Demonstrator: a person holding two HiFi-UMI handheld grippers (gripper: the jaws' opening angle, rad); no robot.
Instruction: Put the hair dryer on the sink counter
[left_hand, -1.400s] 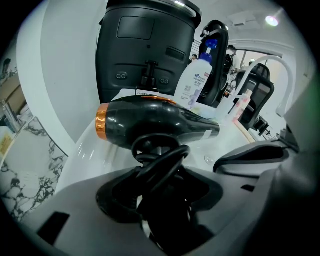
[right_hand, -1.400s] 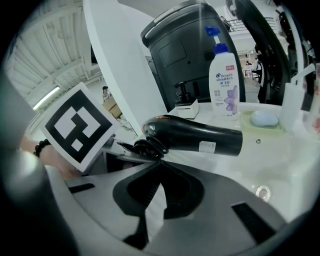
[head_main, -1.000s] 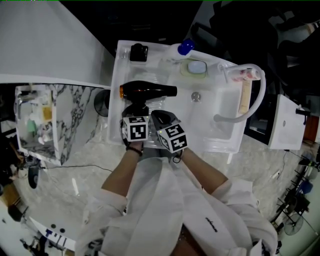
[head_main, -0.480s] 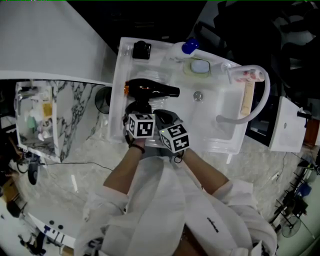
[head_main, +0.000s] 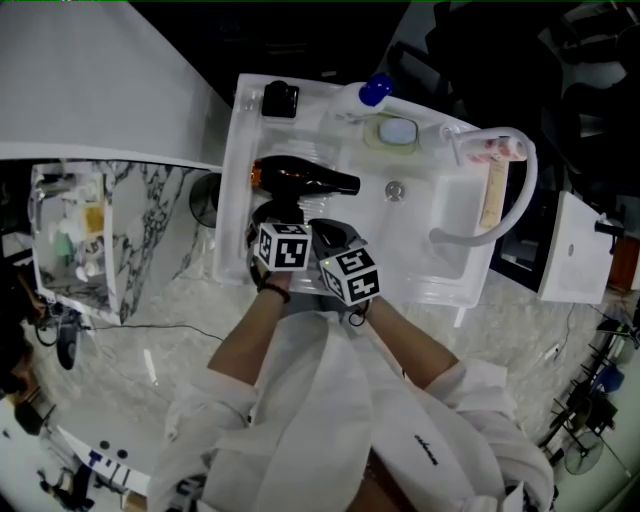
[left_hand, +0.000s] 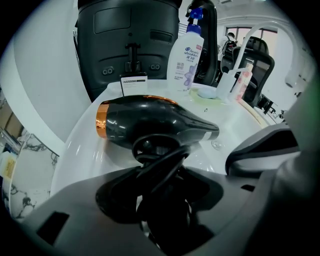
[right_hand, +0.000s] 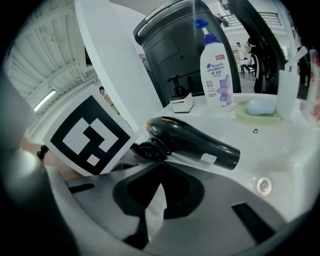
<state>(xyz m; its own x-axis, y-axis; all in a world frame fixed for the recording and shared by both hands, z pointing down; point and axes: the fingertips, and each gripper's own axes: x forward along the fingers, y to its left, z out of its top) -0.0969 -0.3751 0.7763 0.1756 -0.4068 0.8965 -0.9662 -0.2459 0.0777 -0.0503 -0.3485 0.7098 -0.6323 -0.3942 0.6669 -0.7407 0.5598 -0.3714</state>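
The black hair dryer (head_main: 305, 178) with a copper rear ring lies sideways low over the left part of the white sink counter (head_main: 234, 205), nozzle toward the basin. Its handle, wrapped in black cord, points back at me. My left gripper (head_main: 278, 214) is shut on that corded handle (left_hand: 159, 165), which fills the space between its jaws (left_hand: 160, 187). Just right of it, my right gripper (head_main: 326, 236) hovers shut and holds nothing. The right gripper view shows the dryer (right_hand: 195, 137) ahead of these jaws (right_hand: 150, 200), apart from them.
A white shampoo bottle (head_main: 365, 97) with a blue pump, a soap dish (head_main: 396, 133) and a small black dispenser (head_main: 281, 101) stand along the counter's far edge. The basin with its drain (head_main: 395, 190) lies right of the dryer. A white hose (head_main: 505, 190) arches over the right side.
The dryer and both grippers have edged slightly forward over the counter. The left gripper's hold on the handle looks the same.
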